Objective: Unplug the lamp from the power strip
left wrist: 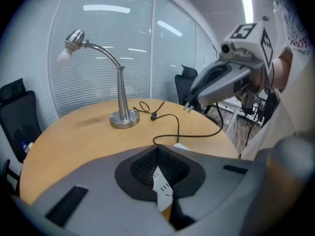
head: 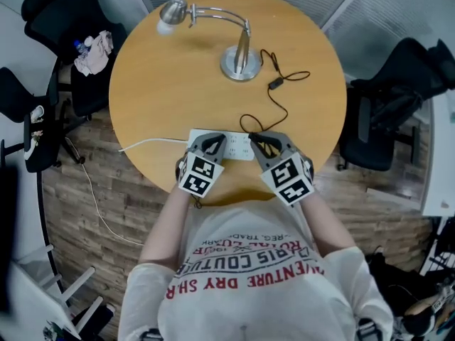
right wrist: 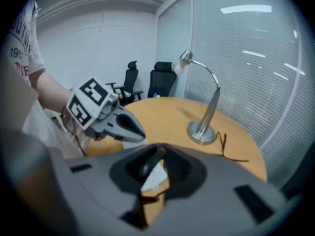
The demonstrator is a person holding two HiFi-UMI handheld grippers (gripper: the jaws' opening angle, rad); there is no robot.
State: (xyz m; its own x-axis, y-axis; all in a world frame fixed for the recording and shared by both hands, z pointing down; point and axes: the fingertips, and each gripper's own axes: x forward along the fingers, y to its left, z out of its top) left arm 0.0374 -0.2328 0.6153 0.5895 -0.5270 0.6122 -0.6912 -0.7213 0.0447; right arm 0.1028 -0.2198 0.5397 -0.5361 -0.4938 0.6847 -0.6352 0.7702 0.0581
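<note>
My right gripper (head: 257,141) and left gripper (head: 211,144) sit side by side at the near edge of the round table (head: 163,98). Both are over the one white power strip (head: 239,148), whose long axis runs left to right. In the head view the single lamp (head: 240,59) stands at the far side. Its one black cord (head: 281,109), with one inline switch (head: 274,84), loops back towards me and ends under the right gripper.

In the left gripper view my left jaws are drawn together with nothing between them, and only a sliver of the white strip shows below. Off to the right, the right gripper is raised above the table with the plug (left wrist: 188,106) at its tip, two prongs bare and pointing down.

In the right gripper view the jaws are clamped on that dark plug, with the strip directly beneath.

I judge the plug is out of its socket, just above the strip. The next move is to carry it clear, and the right hand does that.
</note>
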